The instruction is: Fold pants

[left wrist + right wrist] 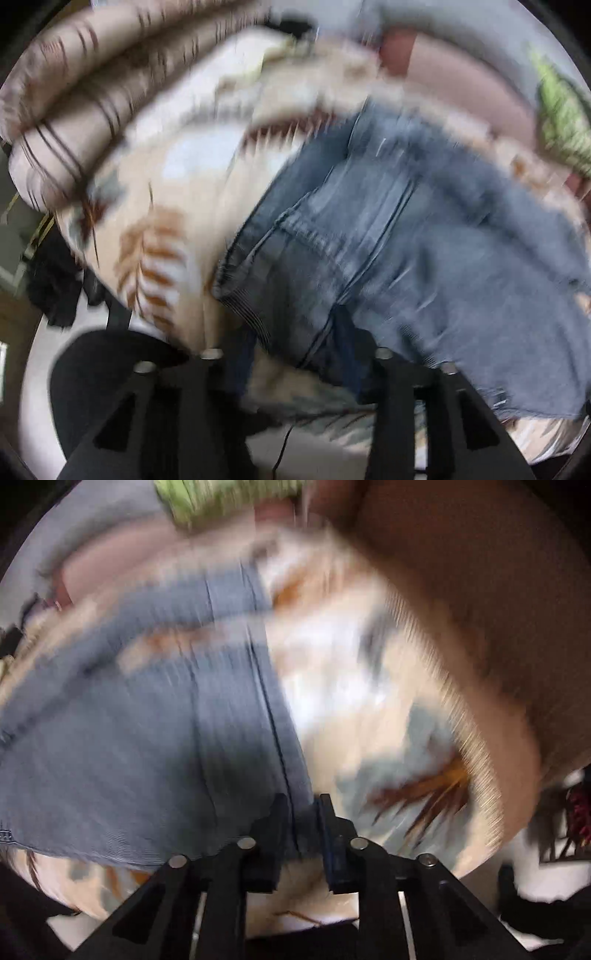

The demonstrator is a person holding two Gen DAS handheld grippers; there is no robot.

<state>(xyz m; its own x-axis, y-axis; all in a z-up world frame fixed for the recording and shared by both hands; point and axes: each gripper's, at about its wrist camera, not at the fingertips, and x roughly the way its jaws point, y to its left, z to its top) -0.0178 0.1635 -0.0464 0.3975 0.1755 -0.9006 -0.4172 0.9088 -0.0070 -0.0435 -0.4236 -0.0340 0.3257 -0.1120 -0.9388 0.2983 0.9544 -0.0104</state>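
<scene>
Lying blurred on a leaf-printed bedspread [155, 236], the blue denim pants [424, 236] spread ahead of both grippers.
The right gripper [303, 808] was clamped on their seamed edge; the left gripper [295, 369] had denim between its fingers, grip unclear.

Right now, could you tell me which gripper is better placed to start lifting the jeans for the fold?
Right, probably. The right gripper straddles the jeans' seamed edge; the left gripper's jaws look wider apart.
</scene>
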